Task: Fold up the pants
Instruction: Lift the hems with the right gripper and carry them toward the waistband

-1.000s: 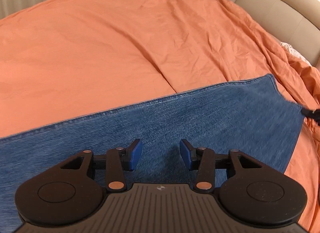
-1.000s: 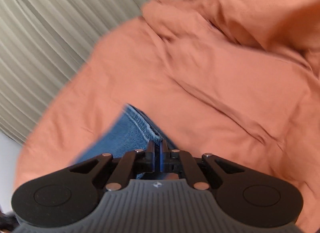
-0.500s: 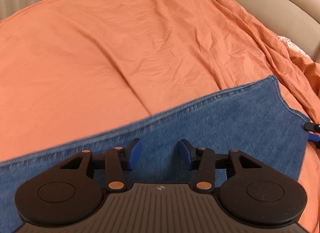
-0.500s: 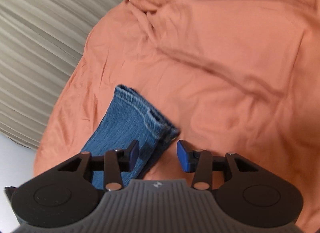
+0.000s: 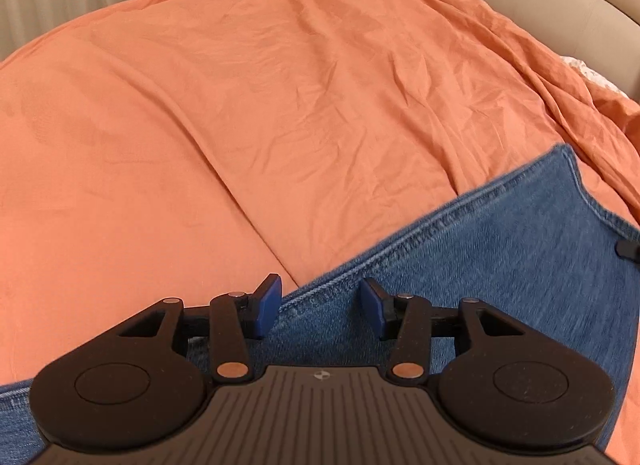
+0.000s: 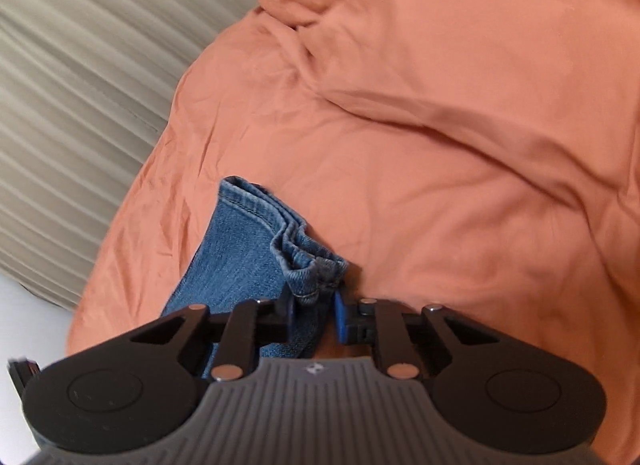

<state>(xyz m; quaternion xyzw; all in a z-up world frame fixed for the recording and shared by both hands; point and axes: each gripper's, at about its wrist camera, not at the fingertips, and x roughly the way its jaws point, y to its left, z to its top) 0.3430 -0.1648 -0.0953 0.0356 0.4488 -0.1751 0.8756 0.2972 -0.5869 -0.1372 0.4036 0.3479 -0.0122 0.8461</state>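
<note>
The right gripper (image 6: 314,315), spread a moment ago, is now closing around the blue denim pants' (image 6: 244,249) hem on the orange bedspread (image 6: 440,185), readying the fold; the left gripper (image 5: 319,307) hovers released over the seam, narrowing slightly.

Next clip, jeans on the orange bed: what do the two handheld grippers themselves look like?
Both match. The left gripper and the right gripper each have a ribbed grey body with a small round emblem, two black rounded lobes with circular insets, black linkage bars with copper-coloured and silver pivot pins, and blue pads on the fingertips. No cables, sleeves or hands show.
</note>
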